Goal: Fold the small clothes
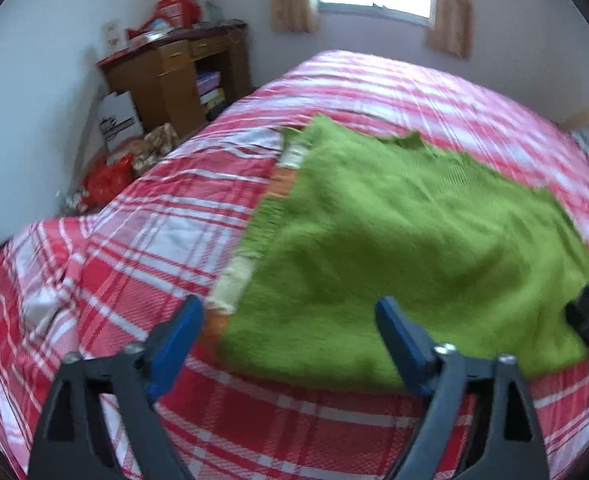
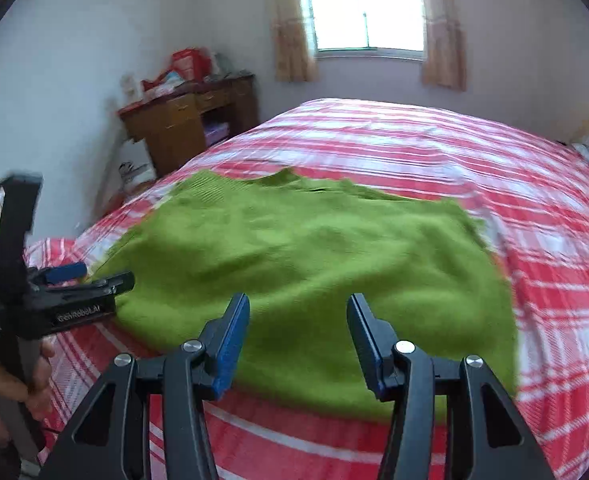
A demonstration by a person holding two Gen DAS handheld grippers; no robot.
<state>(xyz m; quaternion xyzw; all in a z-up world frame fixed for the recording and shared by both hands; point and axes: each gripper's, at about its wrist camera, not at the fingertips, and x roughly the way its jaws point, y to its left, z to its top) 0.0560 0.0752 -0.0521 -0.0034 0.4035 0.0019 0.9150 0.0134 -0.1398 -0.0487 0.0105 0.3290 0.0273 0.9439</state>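
1. Bedroom: window (image 2: 364,10) with curtains, wooden desk (image 2: 182,128) against the far wall, and a bed (image 2: 554,280) under a red-and-white plaid cover filling the foreground.
2. The green knit garment (image 2: 306,264) lies spread flat on the bed, near edge just ahead of both claws.
3. Left claw (image 1: 290,340): jaws spread wide, empty, poised over the garment's near left corner. Right claw (image 2: 298,340): jaws partly apart, nothing between them, above the near hem.
4. Handling, as a judgement: soft, light, limp knit (likely to sag and stretch when lifted); best pinched at the near corners or hem, through both layers.
5. Striped orange-and-cream edging (image 1: 254,264) peeks out along the garment's left side; whether sleeve or lining, unclear. Motion blur softens the neckline, and the sleeves cannot be made out.
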